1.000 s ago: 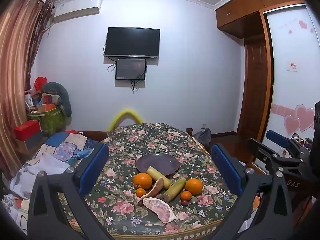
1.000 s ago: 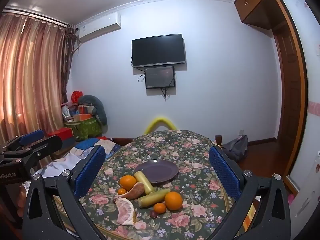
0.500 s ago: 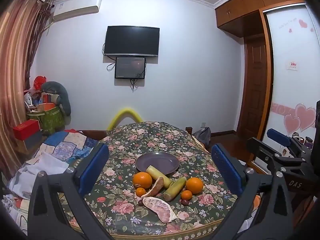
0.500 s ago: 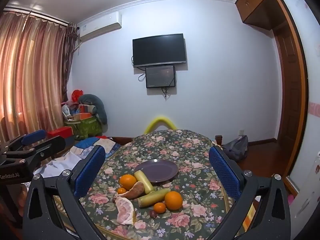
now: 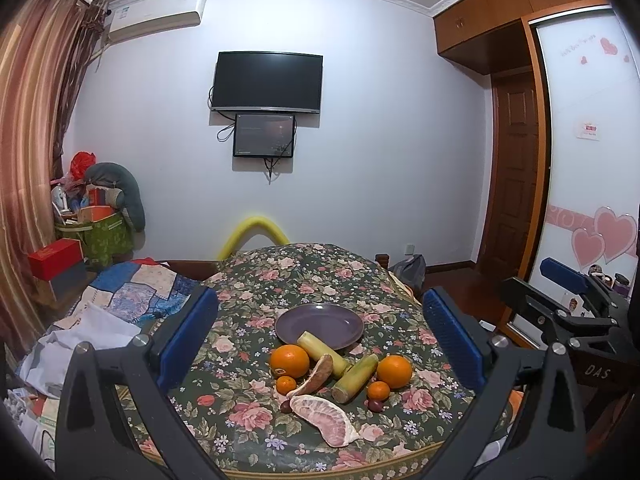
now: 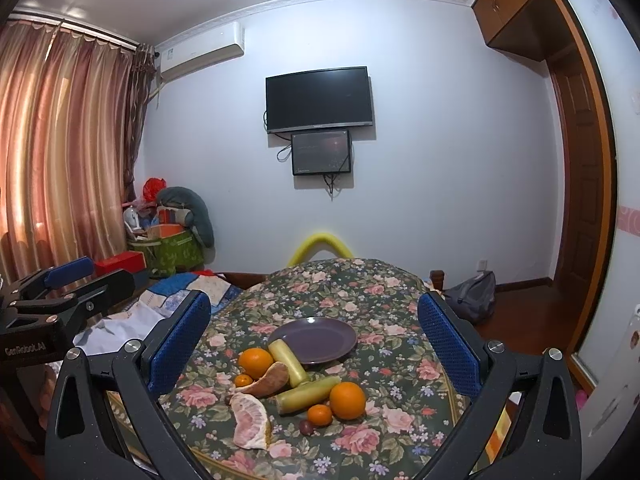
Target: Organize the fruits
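Observation:
A purple plate (image 5: 319,325) sits empty on the floral table (image 5: 300,276). In front of it lie two oranges (image 5: 289,361), two small tangerines (image 5: 378,391), two green-yellow sugarcane pieces (image 5: 354,378), two pomelo wedges (image 5: 323,419) and small dark fruits (image 5: 375,405). The plate (image 6: 313,340), an orange (image 6: 347,400) and a pomelo wedge (image 6: 250,420) also show in the right wrist view. My left gripper (image 5: 320,344) is open and empty, held above the table's near edge. My right gripper (image 6: 314,344) is open and empty, beside it; it also shows in the left wrist view (image 5: 568,300).
A bed with patchwork bedding (image 5: 132,284) and papers lies left of the table. A green box of clutter (image 5: 96,236) stands by the curtain. A yellow foam arc (image 5: 254,232) rises behind the table. A grey bag (image 6: 472,296) lies on the wooden floor at right.
Both views have shifted very slightly. The fruits and plate have not moved and both grippers stay open.

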`<state>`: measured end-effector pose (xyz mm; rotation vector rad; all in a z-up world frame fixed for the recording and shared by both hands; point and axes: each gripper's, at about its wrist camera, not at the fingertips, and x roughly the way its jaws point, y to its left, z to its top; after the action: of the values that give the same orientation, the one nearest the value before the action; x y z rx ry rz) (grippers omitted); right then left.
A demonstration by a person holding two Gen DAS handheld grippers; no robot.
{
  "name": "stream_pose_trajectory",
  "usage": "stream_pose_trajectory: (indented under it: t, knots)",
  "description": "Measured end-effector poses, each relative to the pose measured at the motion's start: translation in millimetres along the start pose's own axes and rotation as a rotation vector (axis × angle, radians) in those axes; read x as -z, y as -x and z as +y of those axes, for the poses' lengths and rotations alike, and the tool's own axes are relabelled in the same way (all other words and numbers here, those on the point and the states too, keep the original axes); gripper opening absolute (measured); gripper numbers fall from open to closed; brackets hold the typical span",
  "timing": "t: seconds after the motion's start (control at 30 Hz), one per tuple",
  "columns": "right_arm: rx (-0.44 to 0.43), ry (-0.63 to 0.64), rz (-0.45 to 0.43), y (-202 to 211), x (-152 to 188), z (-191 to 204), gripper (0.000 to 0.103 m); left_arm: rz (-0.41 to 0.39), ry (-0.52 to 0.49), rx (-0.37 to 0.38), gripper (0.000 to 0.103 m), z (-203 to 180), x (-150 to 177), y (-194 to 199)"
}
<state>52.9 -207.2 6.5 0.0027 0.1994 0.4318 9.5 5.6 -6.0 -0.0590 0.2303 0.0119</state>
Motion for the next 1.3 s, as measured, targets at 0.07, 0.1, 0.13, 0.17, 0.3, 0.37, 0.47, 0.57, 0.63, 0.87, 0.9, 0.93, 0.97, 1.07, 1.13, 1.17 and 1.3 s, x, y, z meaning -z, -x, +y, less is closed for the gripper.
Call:
stream_pose_trajectory:
  t: [0.07,0.1,0.13,0.17,0.3,0.37,0.47,0.57,0.63,0.87,0.9,0.93,0.97,1.07,1.13,1.17,1.3]
  knots:
    - [0.001,-0.001,0.001,0.1,-0.3,0.5,0.103,0.0,0.001,-0.002,0.103,0.4,0.1,-0.1]
    - [0.0,-0.002,0.001,-0.1,-0.1,0.6,0.103,-0.001,0.0,-0.002,0.103,-0.6,0.6,-0.1]
    - [0.0,-0.002,0.001,0.3,-0.5,0.7,0.103,-0.001,0.001,-0.002,0.103,-0.6,0.8,-0.1]
    - [0.002,-0.003,0.001,0.2,-0.5,0.9,0.103,-0.001,0.001,-0.001,0.103,-0.7,1.0,-0.1]
    - [0.006,-0.003,0.001,0.5,-0.5,1.1,0.103,0.001,-0.001,-0.001,0.103,-0.4,-0.2,-0.8]
    - [0.007,-0.003,0.0,0.9,-0.7,1.2,0.103,0.001,-0.003,0.001,0.103,-1.2,-0.3,-0.7]
    - [0.007,-0.004,0.0,1.0,-0.9,1.1,0.103,0.002,-0.004,0.003,0.103,-2.0,0.1,-0.7]
    - [0.006,-0.007,-0.001,1.2,-1.5,0.2,0.103,0.002,-0.005,0.003,0.103,-1.9,0.1,0.0]
    - [0.006,-0.009,-0.003,1.6,-2.0,-0.5,0.103,0.003,-0.006,0.004,0.103,-1.8,0.1,0.1]
    - [0.008,-0.01,-0.003,1.8,-3.1,-2.2,0.103,0.002,-0.009,0.008,0.103,-2.9,-0.8,1.0]
    - [0.008,-0.01,-0.004,1.8,-2.7,-2.2,0.103,0.002,-0.009,0.009,0.103,-3.3,-1.0,1.2]
    - [0.008,-0.01,-0.004,1.7,-3.0,-2.4,0.103,0.002,-0.009,0.01,0.103,-3.4,-1.1,1.4]
    - [0.007,-0.011,-0.003,1.6,-3.0,-2.5,0.103,0.002,-0.01,0.01,0.103,-4.1,-1.0,2.0]
    - [0.006,-0.013,-0.003,1.7,-3.5,-2.6,0.103,0.002,-0.009,0.01,0.103,-3.8,-0.8,2.3]
    - [0.007,-0.014,-0.005,2.1,-4.0,-3.4,0.103,0.001,-0.006,0.013,0.103,-3.8,-0.9,2.6]
    - [0.007,-0.013,-0.005,2.2,-3.9,-3.4,0.103,0.001,-0.006,0.013,0.103,-3.8,-0.9,2.9]
    - [0.006,-0.013,-0.005,2.1,-3.9,-3.7,0.103,0.001,-0.005,0.013,0.103,-3.1,-1.3,3.3]
